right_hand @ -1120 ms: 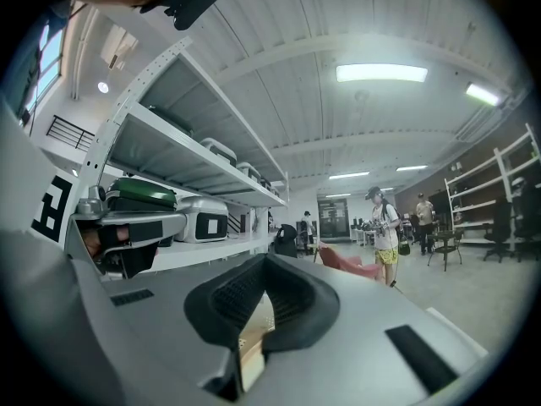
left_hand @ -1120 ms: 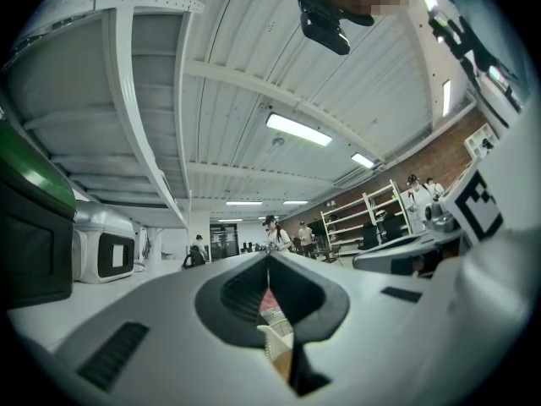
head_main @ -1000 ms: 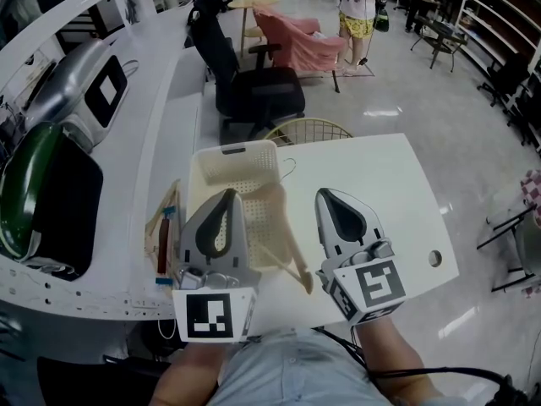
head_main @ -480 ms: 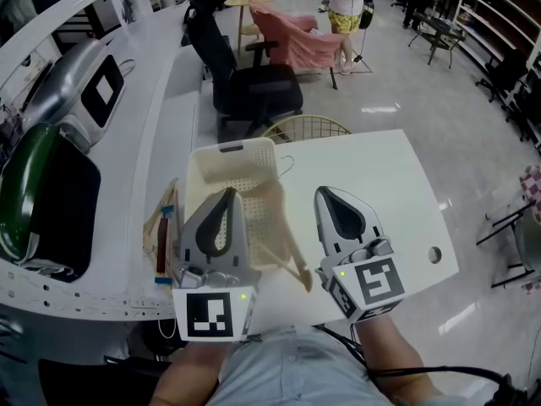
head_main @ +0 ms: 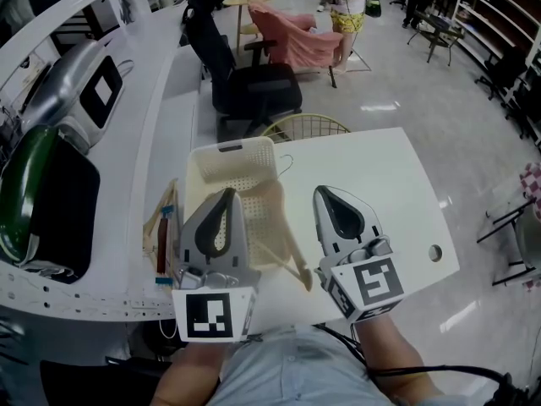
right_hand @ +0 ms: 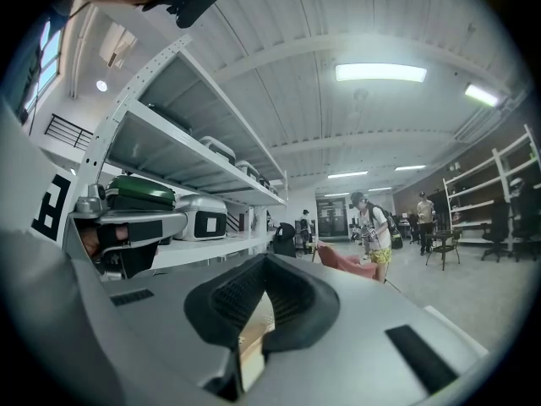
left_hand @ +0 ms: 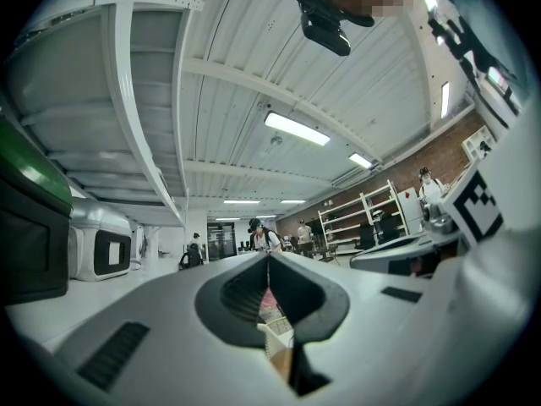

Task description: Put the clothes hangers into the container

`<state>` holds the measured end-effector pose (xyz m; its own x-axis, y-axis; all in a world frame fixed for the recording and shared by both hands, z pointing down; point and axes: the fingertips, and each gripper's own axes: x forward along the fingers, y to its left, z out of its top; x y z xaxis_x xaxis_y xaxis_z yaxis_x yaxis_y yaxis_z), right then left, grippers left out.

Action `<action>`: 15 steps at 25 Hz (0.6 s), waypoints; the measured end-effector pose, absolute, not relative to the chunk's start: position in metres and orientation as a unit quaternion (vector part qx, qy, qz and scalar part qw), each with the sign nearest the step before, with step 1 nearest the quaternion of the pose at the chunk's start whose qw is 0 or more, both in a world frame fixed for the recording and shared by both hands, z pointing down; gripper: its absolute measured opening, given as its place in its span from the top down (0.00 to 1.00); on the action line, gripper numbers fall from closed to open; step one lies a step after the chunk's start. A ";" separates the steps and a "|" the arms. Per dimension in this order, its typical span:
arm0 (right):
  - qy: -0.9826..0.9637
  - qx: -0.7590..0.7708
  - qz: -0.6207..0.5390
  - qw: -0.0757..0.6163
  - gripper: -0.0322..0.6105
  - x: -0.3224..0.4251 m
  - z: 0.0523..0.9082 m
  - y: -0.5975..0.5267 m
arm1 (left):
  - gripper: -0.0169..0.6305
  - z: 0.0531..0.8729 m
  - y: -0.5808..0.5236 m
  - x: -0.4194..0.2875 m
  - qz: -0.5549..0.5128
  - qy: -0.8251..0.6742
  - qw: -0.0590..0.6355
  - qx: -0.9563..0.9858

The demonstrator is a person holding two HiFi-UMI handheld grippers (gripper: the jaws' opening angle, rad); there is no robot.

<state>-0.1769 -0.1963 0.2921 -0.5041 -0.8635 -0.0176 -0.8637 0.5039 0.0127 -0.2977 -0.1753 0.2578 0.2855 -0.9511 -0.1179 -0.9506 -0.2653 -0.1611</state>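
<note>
Your L gripper (head_main: 226, 193) & R gripper (head_main: 325, 193) sit side by side, apart, both pointing fwd and approx. level. Jaws on each are closed tip to tip. L forearm (head_main: 190, 372) & R forearm (head_main: 390, 352) are tucked close to your body.

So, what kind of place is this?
Probably a large open workshop or lab hall: tall metal storage shelves along one side, a black swivel office chair and a long white curved workbench.
</note>
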 end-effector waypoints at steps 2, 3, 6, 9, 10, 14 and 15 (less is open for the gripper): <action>0.868 -0.497 0.011 0.006 0.93 -0.178 0.292 -0.196 | 0.96 0.258 -0.175 -0.298 -0.001 0.597 0.101 -0.796; 0.868 -0.497 0.012 0.007 0.93 -0.178 0.291 -0.196 | 0.95 0.258 -0.175 -0.298 -0.001 0.597 0.102 -0.795; 0.868 -0.495 0.019 0.017 0.93 -0.178 0.288 -0.194 | 0.96 0.257 -0.173 -0.299 0.001 0.598 0.105 -0.794; 0.868 -0.496 0.028 0.027 0.93 -0.177 0.283 -0.191 | 0.95 0.254 -0.171 -0.301 0.005 0.600 0.112 -0.792; 0.867 -0.496 0.030 0.028 0.93 -0.176 0.281 -0.190 | 0.95 0.253 -0.171 -0.302 0.005 0.600 0.114 -0.792; 0.869 -0.493 0.037 0.032 0.93 -0.177 0.280 -0.189 | 0.95 0.253 -0.169 -0.301 0.005 0.600 0.116 -0.792; 0.869 -0.492 0.037 0.032 0.93 -0.177 0.280 -0.189 | 0.95 0.253 -0.169 -0.301 0.005 0.600 0.116 -0.792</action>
